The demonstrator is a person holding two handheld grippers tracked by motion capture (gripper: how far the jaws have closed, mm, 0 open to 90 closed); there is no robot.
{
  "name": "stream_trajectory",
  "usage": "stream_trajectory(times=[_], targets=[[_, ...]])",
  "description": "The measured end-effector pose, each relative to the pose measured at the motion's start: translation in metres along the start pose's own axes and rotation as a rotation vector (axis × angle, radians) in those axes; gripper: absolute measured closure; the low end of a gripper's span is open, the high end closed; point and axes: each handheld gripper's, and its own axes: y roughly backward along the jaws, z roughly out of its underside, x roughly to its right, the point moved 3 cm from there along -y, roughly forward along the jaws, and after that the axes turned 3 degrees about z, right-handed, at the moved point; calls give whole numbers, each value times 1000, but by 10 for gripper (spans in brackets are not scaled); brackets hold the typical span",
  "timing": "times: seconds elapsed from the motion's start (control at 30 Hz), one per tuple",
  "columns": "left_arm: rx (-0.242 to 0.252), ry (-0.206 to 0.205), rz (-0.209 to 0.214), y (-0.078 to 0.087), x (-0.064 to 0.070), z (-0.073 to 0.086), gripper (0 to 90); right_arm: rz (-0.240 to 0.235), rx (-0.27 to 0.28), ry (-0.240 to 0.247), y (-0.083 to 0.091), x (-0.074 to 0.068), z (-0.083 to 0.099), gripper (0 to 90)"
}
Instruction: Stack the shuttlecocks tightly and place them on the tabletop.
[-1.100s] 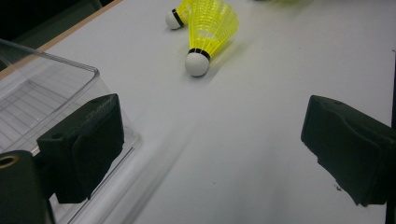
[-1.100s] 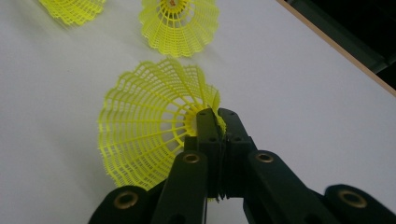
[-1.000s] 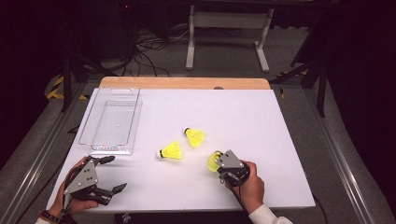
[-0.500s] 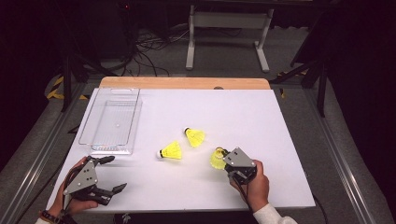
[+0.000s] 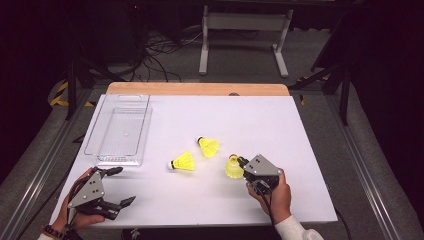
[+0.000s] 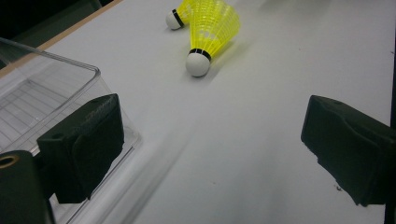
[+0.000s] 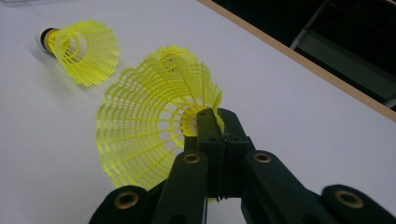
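Note:
Three yellow shuttlecocks are on the white table (image 5: 300, 130). My right gripper (image 5: 243, 165) (image 7: 215, 122) is shut on the skirt rim of one shuttlecock (image 5: 233, 168) (image 7: 149, 121) at the front centre-right. Two others lie to its left: one (image 5: 183, 162) (image 6: 212, 32) with its white cork pointing left, and one (image 5: 208, 146) (image 7: 86, 44) a little farther back. My left gripper (image 5: 121, 186) (image 6: 215, 144) stands open at the front left corner, with nothing between its jaws. It points toward the shuttlecocks.
A clear plastic tray (image 5: 120, 130) (image 6: 42, 88) with nothing in it sits at the left of the table, just beyond my left gripper. A wooden strip (image 5: 200, 89) runs along the far edge. Beyond it are cables and a metal stand on the floor.
My right gripper has shifted slightly to the right with the shuttlecock in it. The left gripper and the two loose shuttlecocks have not moved.

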Motion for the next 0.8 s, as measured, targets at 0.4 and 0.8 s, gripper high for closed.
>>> stream_trajectory(times=[0.4,0.8], targets=[[0,1,2,0,-1,0,71,-74,44,15,-3,-6,-10,898],[6,2,0,2,-1,0,71,-145,84,30,-10,-20,-25,898]])
